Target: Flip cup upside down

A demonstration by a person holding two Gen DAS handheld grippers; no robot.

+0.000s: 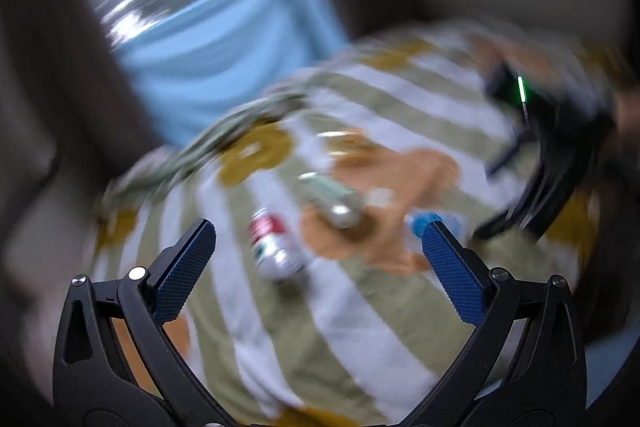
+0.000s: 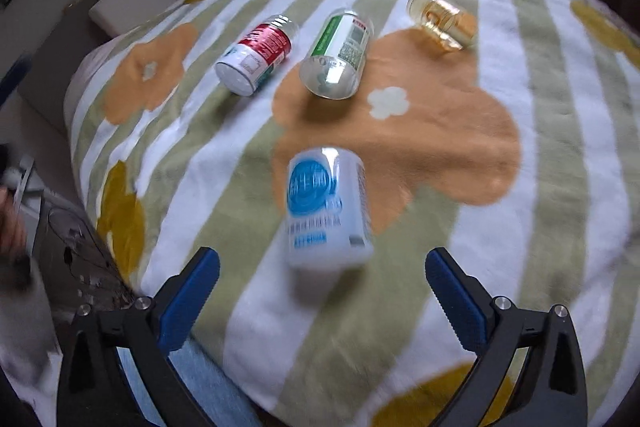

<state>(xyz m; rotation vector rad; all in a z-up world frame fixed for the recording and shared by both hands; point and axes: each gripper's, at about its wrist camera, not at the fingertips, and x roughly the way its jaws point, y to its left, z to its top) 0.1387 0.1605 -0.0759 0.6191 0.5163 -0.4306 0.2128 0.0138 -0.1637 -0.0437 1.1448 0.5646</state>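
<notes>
My right gripper [image 2: 322, 267] is spread wide and empty, hovering over the striped flower blanket [image 2: 540, 155]. The blue-label cup [image 2: 326, 207] sits right in front of it, centred between the two blue pads but not touched by either, at the near edge of the big orange flower [image 2: 432, 131]. It looks about upright but it's blurred, so I can't tell which end is up. Beyond the orange flower's far left edge, the red-label cup [image 2: 256, 55] and green-label cup [image 2: 338, 55] lie on their sides; the amber glass [image 2: 442, 21] lies tipped at the flower's far right. My left gripper [image 1: 318, 239] is also spread and holding nothing; its view is heavily motion-blurred, with the red-label cup [image 1: 272, 247] roughly between its fingers and the right gripper [image 1: 540, 163] off to one side
</notes>
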